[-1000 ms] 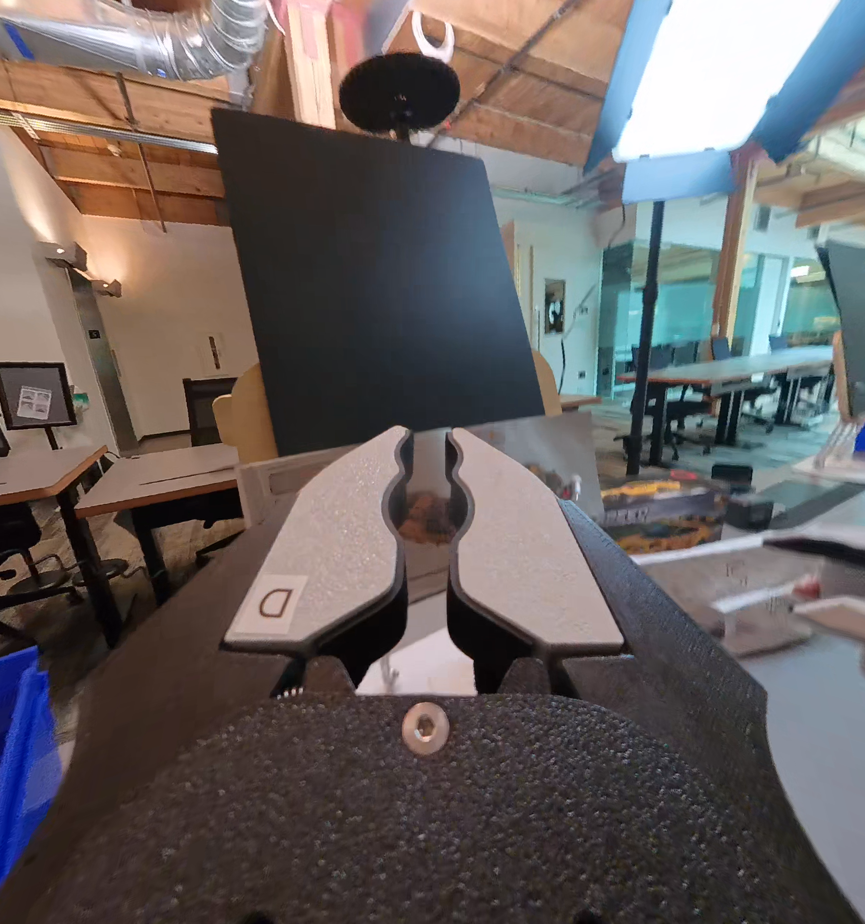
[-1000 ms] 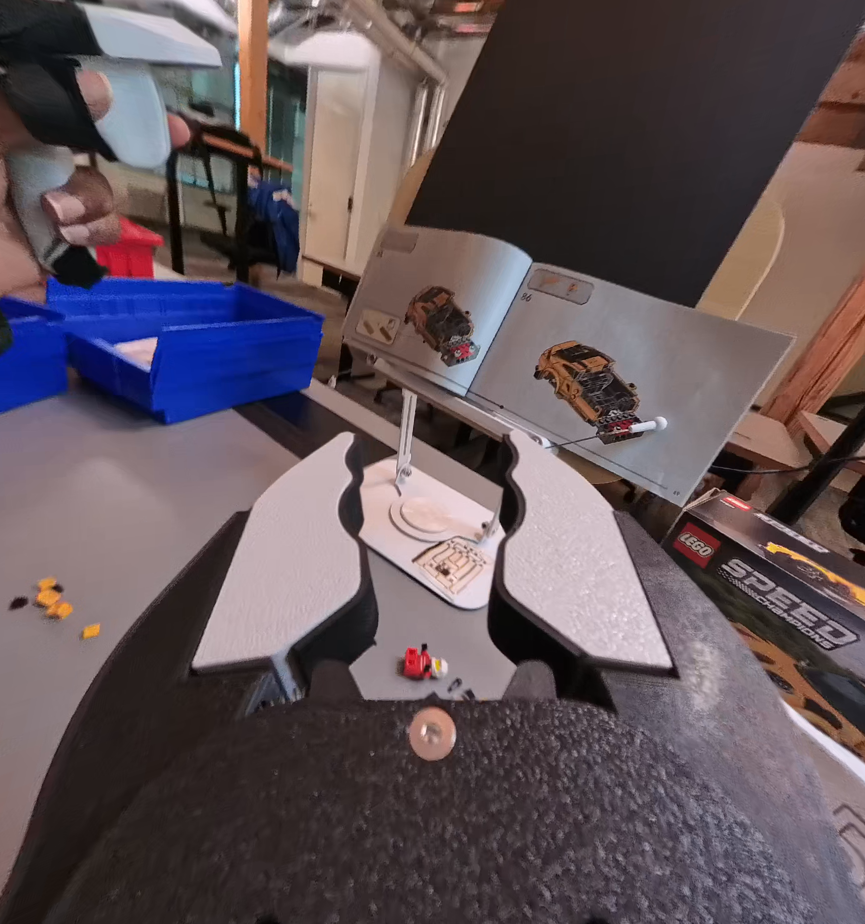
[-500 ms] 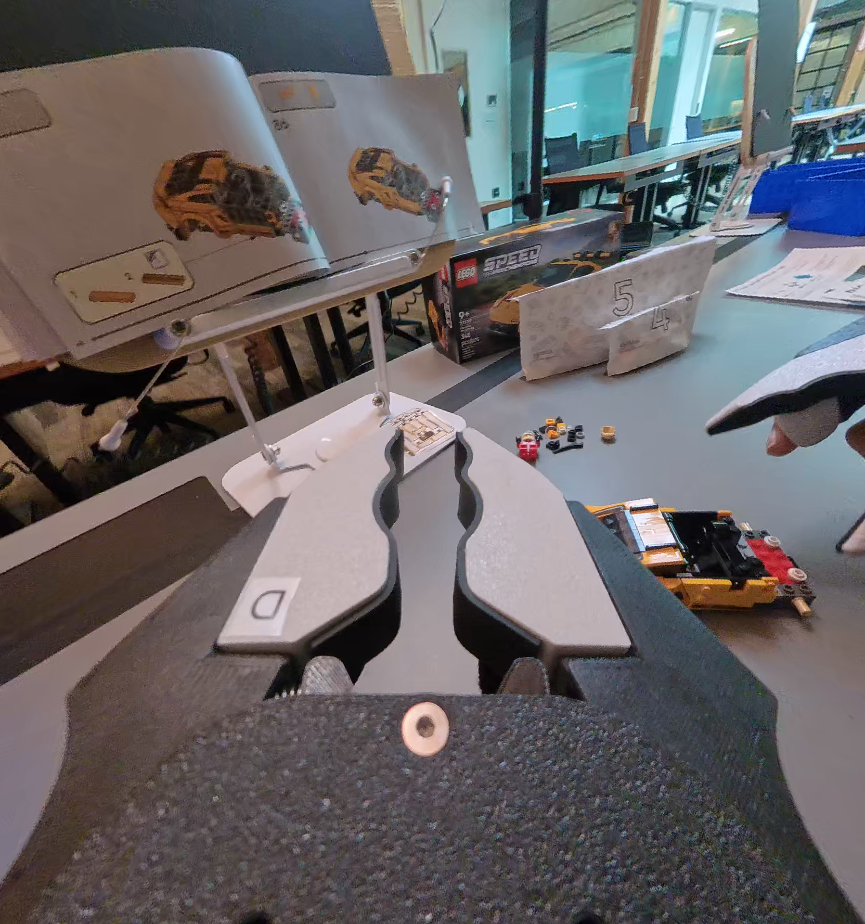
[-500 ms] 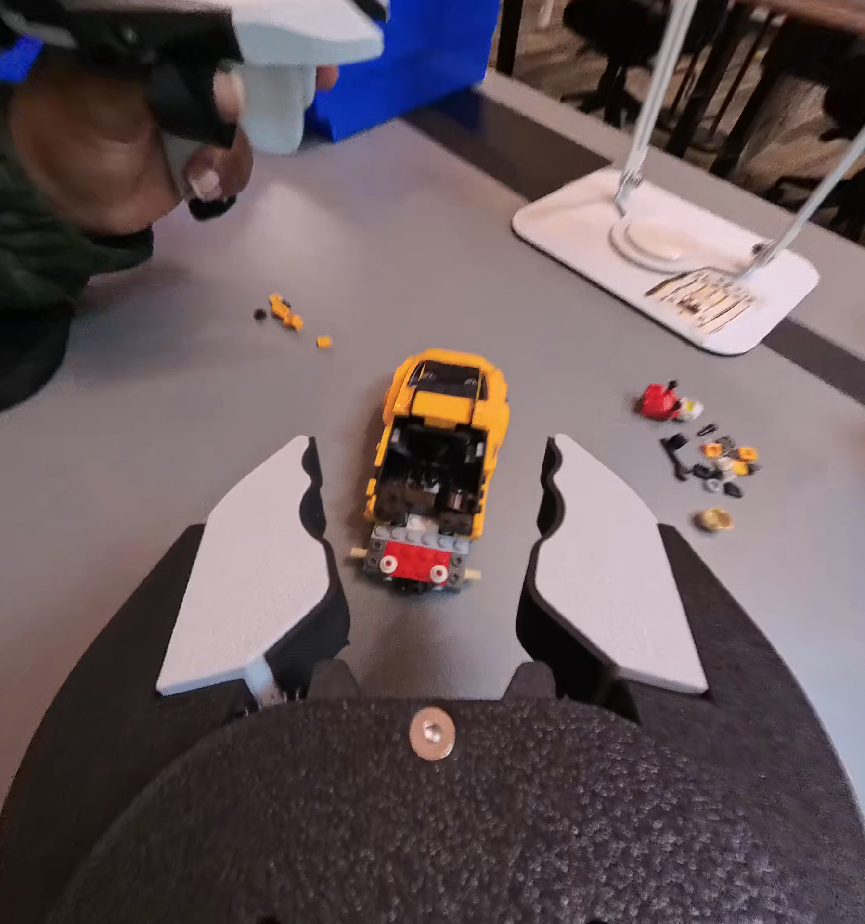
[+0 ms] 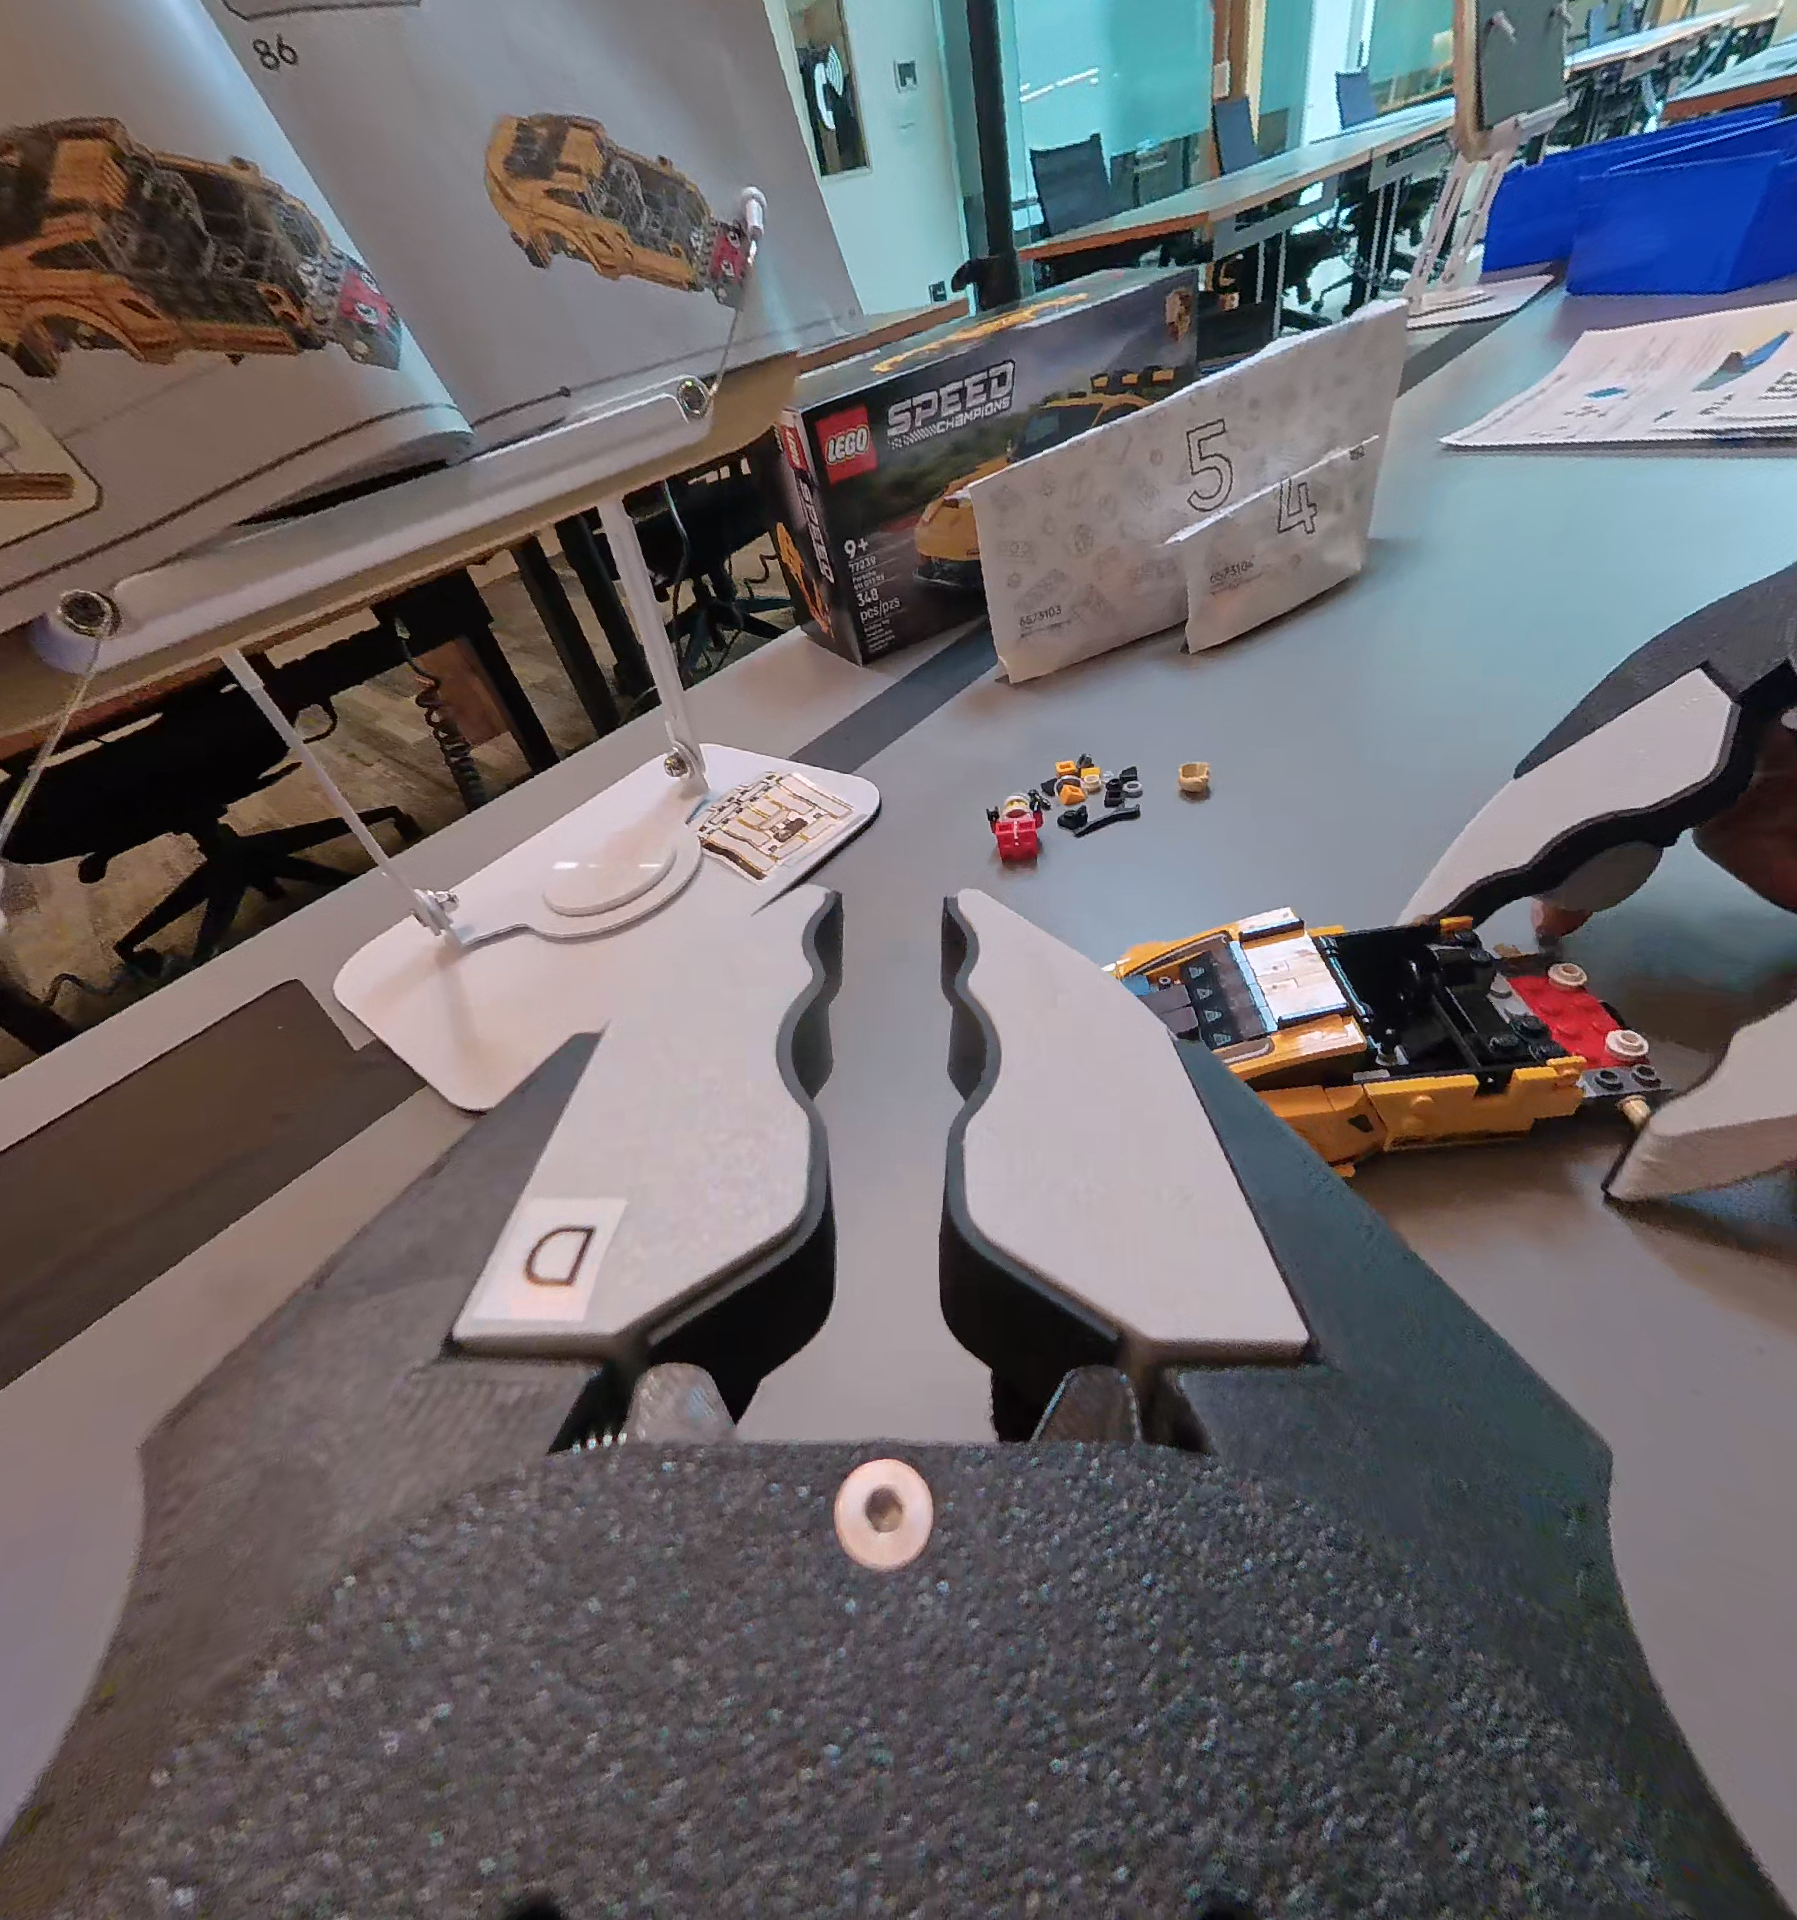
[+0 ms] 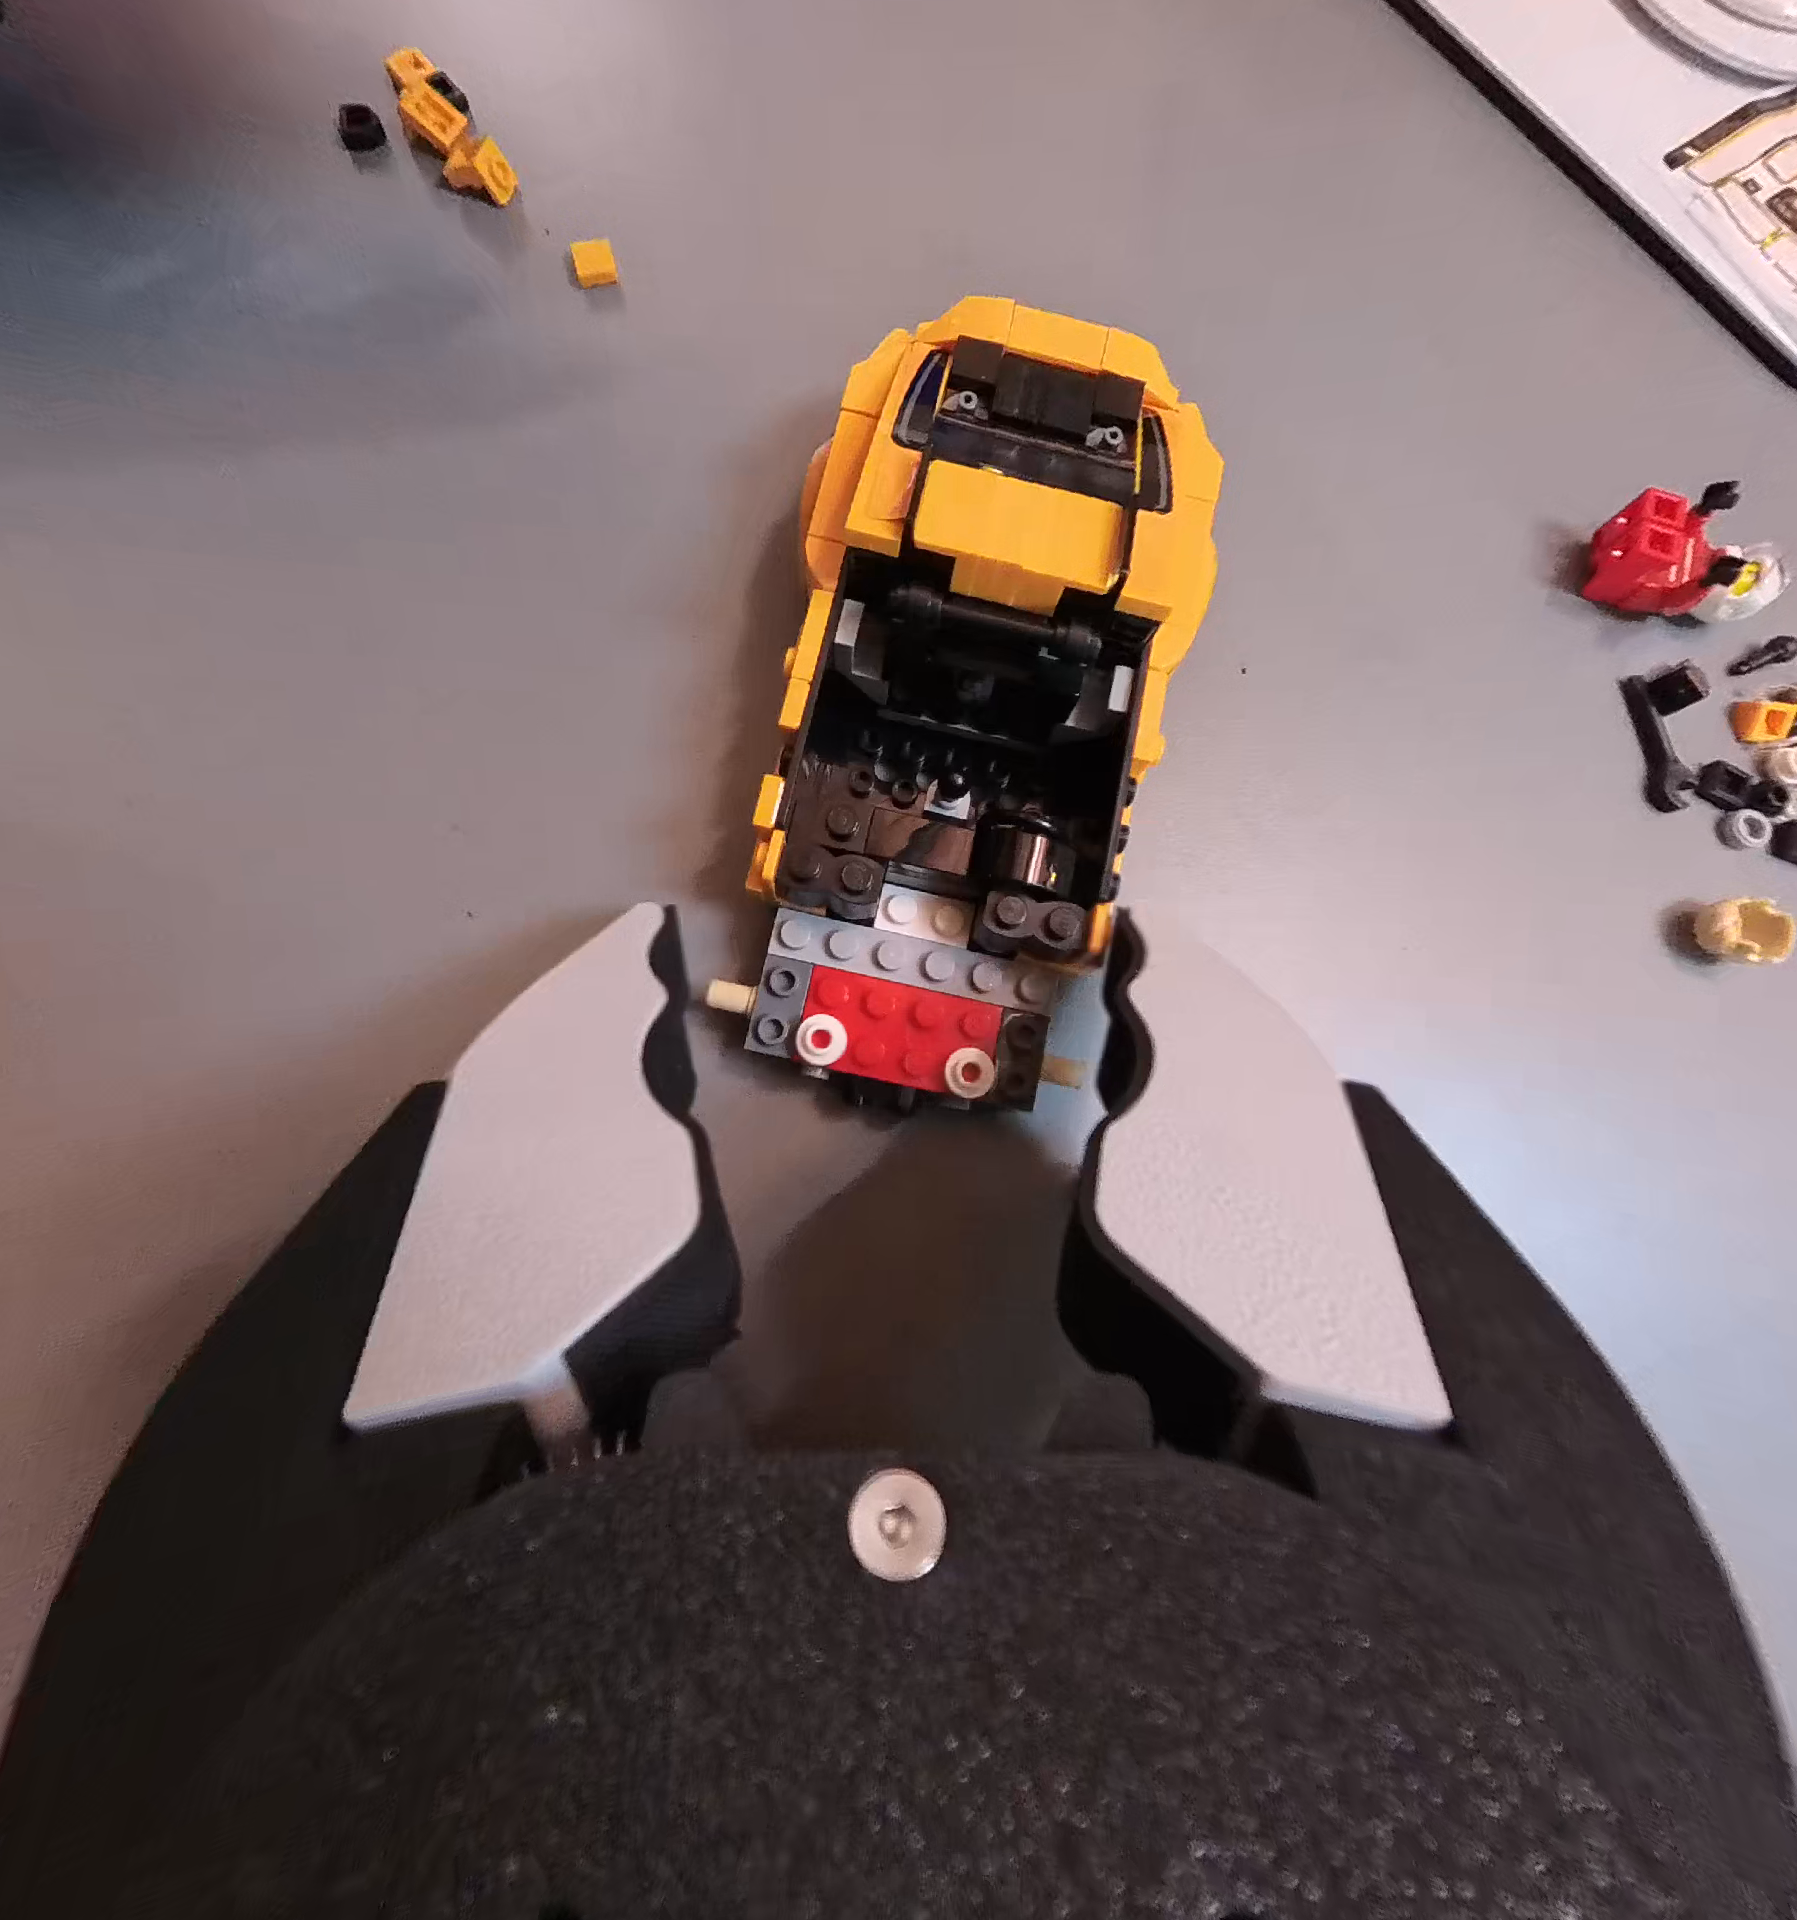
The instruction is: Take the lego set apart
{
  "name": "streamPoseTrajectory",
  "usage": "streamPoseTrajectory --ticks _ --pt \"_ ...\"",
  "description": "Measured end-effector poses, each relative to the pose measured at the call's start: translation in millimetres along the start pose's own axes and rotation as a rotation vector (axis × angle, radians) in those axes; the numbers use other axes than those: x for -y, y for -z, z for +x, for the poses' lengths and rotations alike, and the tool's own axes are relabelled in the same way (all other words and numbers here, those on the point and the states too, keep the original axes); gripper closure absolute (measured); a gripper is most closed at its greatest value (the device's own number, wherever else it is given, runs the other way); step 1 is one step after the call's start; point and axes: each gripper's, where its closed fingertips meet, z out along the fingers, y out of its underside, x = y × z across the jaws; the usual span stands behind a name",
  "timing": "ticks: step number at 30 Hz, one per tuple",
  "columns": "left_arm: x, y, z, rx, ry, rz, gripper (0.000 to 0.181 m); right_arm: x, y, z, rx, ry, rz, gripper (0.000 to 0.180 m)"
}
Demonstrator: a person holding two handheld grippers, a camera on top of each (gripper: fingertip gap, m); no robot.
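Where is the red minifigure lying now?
In the right wrist view, the red minifigure lies on the grey table, right of the yellow car, just above the heap of small loose parts.

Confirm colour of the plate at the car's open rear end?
Red plate, clearest in the right wrist view.

Left wrist view: low over desk (image 5: pixel 1393 727), faces forward across it toward instruction stand (image 5: pixel 603 914) and room beyond. Right wrist view: steep downward look, close above desk (image 6: pixel 250 623). Shared: yellow lego car (image 5: pixel 1393 1039) (image 6: pixel 987 644), loose-piece cluster (image 5: pixel 1081 795) (image 6: pixel 1746 758), stand base.
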Motion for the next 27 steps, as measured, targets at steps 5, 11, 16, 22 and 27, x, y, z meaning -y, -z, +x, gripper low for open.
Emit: streamPoseTrajectory --ticks 5,11,16,22,27 --pt "-2.4 -2.5 6.9 -0.024 -0.018 -0.015 0.163 -1.5 2.8 4.5 -0.027 0.001 -0.009 0.118" --pt "5.3 1.4 12.4 -0.040 -0.043 0.001 0.163 -0.8 1.7 6.6 -0.030 0.002 -0.001 0.119" --pt "5.1 0.6 16.0 -0.062 0.007 0.005 0.163 -0.3 1.6 9.2 -0.040 0.014 0.009 0.119" --pt "0.0 0.5 14.5 -0.064 0.061 -0.012 0.163 1.6 1.8 8.0 -0.025 0.094 0.020 0.119" --pt "2.6 0.8 21.0 -0.078 0.083 -0.026 0.162 2.6 1.3 6.9 -0.041 0.092 0.002 0.119"
